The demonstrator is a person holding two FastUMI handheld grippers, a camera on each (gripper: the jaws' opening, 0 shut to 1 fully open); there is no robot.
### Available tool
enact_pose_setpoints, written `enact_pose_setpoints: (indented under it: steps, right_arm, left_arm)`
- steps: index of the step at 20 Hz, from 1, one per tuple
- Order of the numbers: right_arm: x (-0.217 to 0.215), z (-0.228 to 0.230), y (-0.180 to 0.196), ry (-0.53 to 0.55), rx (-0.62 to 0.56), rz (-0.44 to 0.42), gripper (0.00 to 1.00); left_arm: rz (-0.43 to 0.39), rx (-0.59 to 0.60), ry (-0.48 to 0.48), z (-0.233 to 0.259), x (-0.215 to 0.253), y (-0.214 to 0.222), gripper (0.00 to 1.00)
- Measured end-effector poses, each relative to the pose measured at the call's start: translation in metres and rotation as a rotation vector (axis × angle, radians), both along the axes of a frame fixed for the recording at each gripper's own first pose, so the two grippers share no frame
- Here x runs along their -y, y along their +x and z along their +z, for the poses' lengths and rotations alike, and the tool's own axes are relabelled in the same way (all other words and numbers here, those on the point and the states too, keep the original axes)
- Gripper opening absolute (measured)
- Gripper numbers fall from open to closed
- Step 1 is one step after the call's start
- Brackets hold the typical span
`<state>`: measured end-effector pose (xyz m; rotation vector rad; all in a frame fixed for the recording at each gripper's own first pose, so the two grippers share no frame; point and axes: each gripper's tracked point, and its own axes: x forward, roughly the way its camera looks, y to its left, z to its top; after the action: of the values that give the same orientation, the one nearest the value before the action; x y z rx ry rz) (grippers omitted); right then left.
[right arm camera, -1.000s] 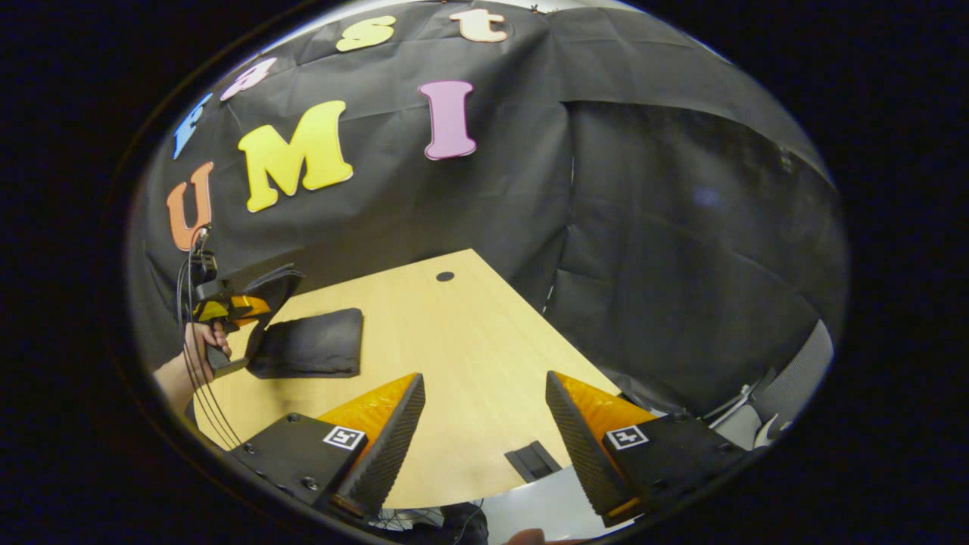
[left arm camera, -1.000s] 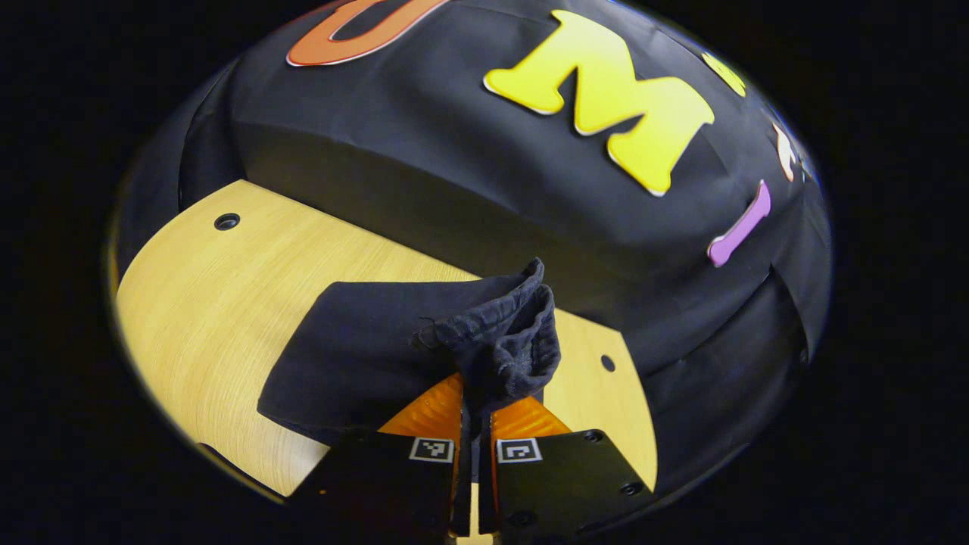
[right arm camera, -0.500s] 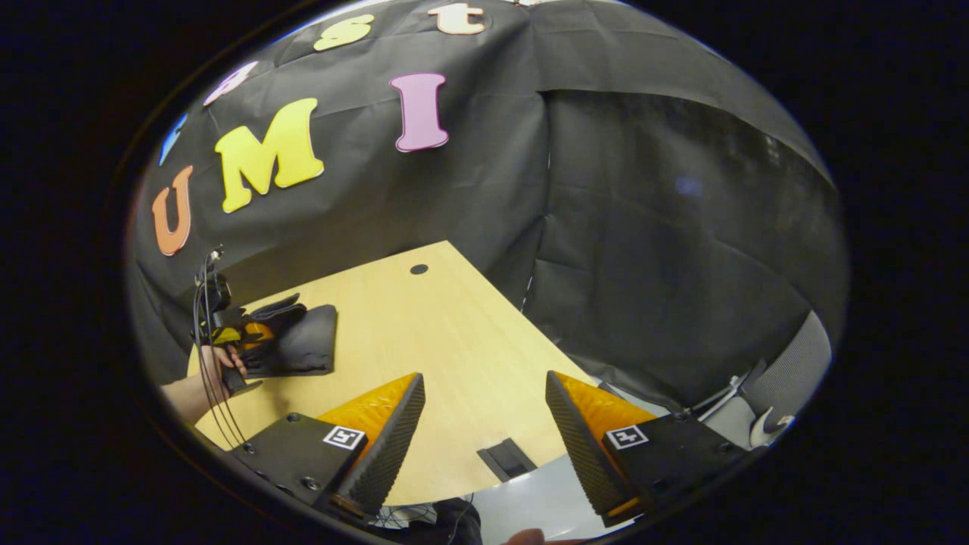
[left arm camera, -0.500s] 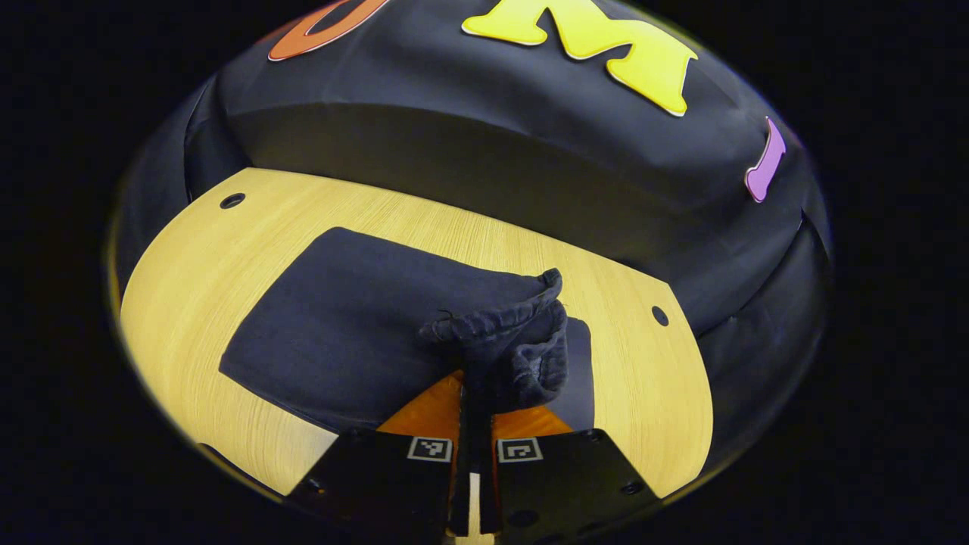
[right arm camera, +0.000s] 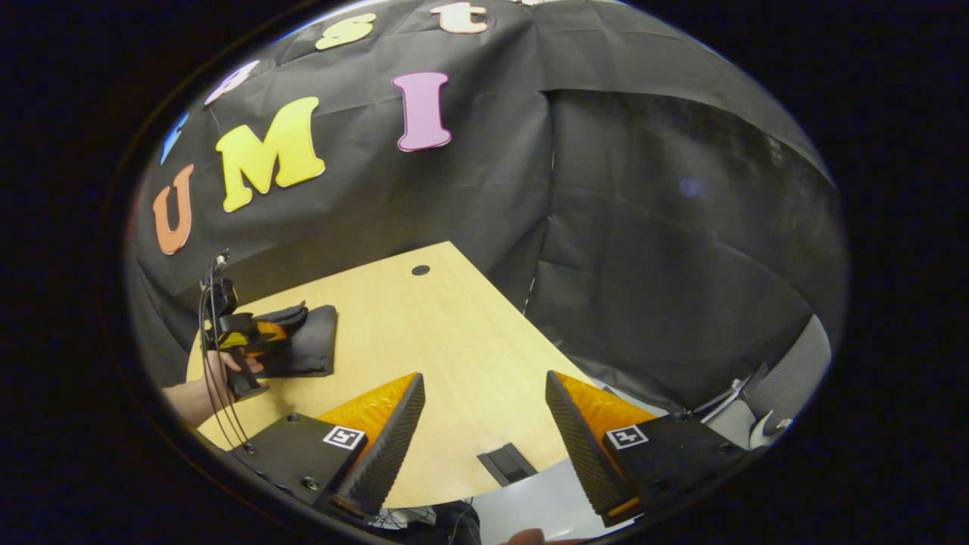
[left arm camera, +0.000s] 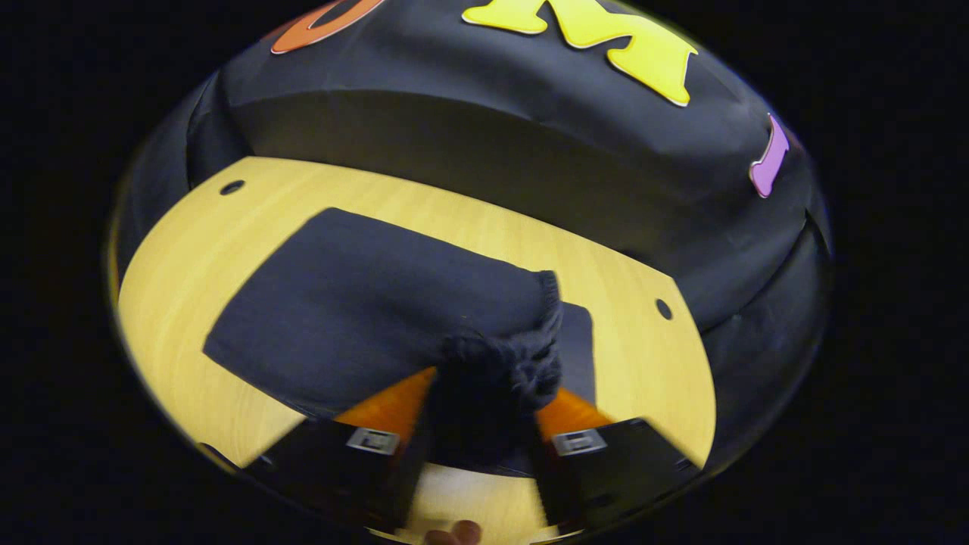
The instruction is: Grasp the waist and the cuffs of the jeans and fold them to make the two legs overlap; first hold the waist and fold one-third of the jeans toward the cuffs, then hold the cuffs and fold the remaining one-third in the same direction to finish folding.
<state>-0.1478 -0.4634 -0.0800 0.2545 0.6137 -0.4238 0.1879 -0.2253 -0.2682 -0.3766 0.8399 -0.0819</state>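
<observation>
The dark jeans (left arm camera: 363,303) lie folded into a flat rectangle on the wooden table (left arm camera: 189,288). Their bunched cuffs (left arm camera: 522,363) rest on the pile's near right end, between the fingers of my left gripper (left arm camera: 481,393), which stand spread apart and open; this view is motion-blurred. In the right gripper view the left gripper (right arm camera: 280,329) sits low at the jeans (right arm camera: 314,344) at the table's far left, held by a hand (right arm camera: 219,371). My right gripper (right arm camera: 484,409) hovers open over the table's near edge, with nothing between its fingers and far from the jeans.
Round holes (left arm camera: 232,187) (left arm camera: 664,309) mark the tabletop corners, another hole (right arm camera: 420,269) lies at the far edge, and a dark cable slot (right arm camera: 506,463) sits by the near edge. Black cloth walls close the back and right. A grey chair (right arm camera: 787,378) stands off the table's right.
My left gripper lowered the cuffs onto the folded pile and its fingers spread from shut to open. The right gripper stayed open and barely moved.
</observation>
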Motion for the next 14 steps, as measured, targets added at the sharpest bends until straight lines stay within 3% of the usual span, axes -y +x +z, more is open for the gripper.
enact_pose_setpoints:
  steps: [1,9,14]
  right_arm:
    - [0.0,0.001,-0.001,0.0,0.002,0.002,0.99]
    - [-0.003,0.005,-0.006,0.006,0.021,-0.001,0.99]
    - [-0.033,0.032,0.008,-0.028,0.085,0.073,0.99]
  left_arm:
    - [-0.007,0.006,0.031,0.0,-0.001,0.002,1.0]
    - [-0.011,0.007,0.013,0.021,0.003,-0.016,1.0]
    - [-0.04,0.098,-0.008,0.068,-0.005,-0.035,1.0]
